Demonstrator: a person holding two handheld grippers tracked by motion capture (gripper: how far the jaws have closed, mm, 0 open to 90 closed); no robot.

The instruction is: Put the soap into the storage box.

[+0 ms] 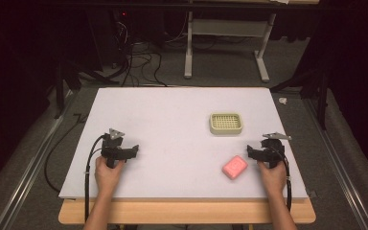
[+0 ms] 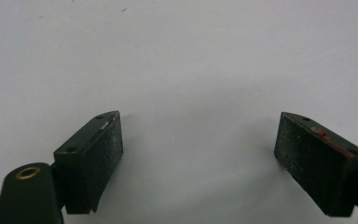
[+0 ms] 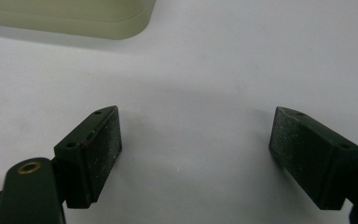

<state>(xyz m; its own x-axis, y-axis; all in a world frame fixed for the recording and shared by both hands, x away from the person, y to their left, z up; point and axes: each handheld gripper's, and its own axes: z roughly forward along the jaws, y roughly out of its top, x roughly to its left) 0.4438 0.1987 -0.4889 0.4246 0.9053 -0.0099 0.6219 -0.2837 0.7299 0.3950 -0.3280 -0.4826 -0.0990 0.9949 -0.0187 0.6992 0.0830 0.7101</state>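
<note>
A pink bar of soap (image 1: 235, 166) lies on the white board (image 1: 172, 115) at the near right. Farther back stands a cream soap dish (image 1: 225, 123) with a grid top, and its near wall (image 3: 74, 18) crosses the top left of the right gripper view. My right gripper (image 1: 261, 153) rests just right of the soap, apart from it, and stands open (image 3: 196, 135) over bare board. My left gripper (image 1: 120, 152) sits at the near left, also open (image 2: 198, 140), with nothing between its jaws.
The board lies on a wooden table (image 1: 187, 213) whose front edge shows below it. Beyond the table are a grey floor, cables (image 1: 139, 62) and a white desk frame (image 1: 225, 43). Metal rails (image 1: 335, 158) run along both sides.
</note>
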